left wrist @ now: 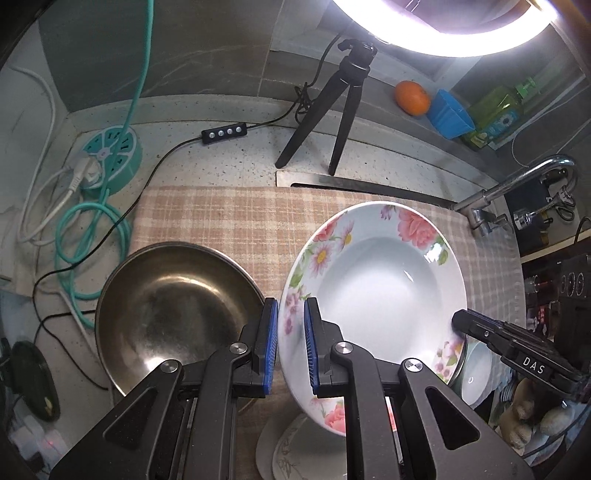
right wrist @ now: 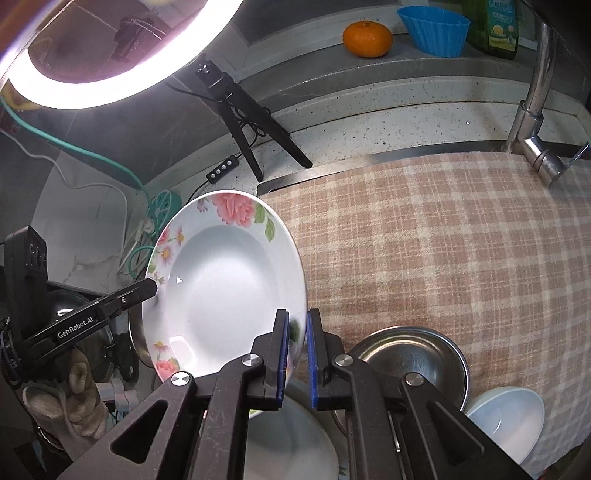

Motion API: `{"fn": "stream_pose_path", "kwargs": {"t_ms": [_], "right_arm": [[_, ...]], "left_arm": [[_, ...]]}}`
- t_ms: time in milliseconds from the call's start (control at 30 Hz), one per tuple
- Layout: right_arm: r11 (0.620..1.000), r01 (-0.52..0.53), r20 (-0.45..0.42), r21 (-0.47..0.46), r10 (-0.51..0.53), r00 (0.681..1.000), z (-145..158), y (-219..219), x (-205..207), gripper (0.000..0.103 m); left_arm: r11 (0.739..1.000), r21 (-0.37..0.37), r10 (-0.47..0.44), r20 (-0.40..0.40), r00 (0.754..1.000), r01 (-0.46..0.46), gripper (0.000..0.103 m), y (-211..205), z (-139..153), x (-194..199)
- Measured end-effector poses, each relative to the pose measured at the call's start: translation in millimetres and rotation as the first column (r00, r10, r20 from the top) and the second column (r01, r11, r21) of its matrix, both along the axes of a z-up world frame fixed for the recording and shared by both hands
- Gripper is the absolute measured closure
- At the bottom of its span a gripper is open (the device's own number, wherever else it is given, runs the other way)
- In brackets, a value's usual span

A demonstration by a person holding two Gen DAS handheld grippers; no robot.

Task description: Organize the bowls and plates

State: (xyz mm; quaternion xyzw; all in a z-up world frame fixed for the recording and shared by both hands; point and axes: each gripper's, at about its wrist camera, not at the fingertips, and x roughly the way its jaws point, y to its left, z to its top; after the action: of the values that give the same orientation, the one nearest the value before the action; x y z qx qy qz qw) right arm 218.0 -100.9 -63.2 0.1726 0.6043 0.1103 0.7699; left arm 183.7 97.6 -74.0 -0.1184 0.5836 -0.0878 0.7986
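Note:
A white deep plate with pink flowers (left wrist: 376, 288) hangs tilted above the checked cloth (left wrist: 229, 221). My left gripper (left wrist: 290, 314) is shut on its near left rim. My right gripper (left wrist: 458, 322) pinches the opposite rim. In the right wrist view the same plate (right wrist: 221, 288) sits between my right gripper (right wrist: 297, 321), shut on its edge, and the left gripper (right wrist: 151, 286), held by a gloved hand (right wrist: 74, 387). A steel bowl (left wrist: 173, 310) lies left of the plate. Below are a white plate (right wrist: 291, 443), another steel bowl (right wrist: 410, 358) and a white bowl (right wrist: 506, 413).
A ring light on a black tripod (left wrist: 332, 110) stands at the back of the counter, its cable and remote (left wrist: 223, 132) beside it. A teal power strip (left wrist: 114, 155) sits far left. The faucet (right wrist: 532, 122), an orange (right wrist: 367, 38), a blue cup (right wrist: 434, 31) and a green bottle (left wrist: 495, 114) line the back.

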Motion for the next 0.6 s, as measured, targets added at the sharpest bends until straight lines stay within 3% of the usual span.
{"fn": "stream_pose_path", "kwargs": {"t_ms": [600], "right_arm": [[0.995,-0.103,-0.02,-0.008,0.103,0.994,6,10,-57,0.094]], "left_arm": [[0.995,-0.028,0.096,-0.021,0.995,-0.096,0.091,1,-10,-81]]}}
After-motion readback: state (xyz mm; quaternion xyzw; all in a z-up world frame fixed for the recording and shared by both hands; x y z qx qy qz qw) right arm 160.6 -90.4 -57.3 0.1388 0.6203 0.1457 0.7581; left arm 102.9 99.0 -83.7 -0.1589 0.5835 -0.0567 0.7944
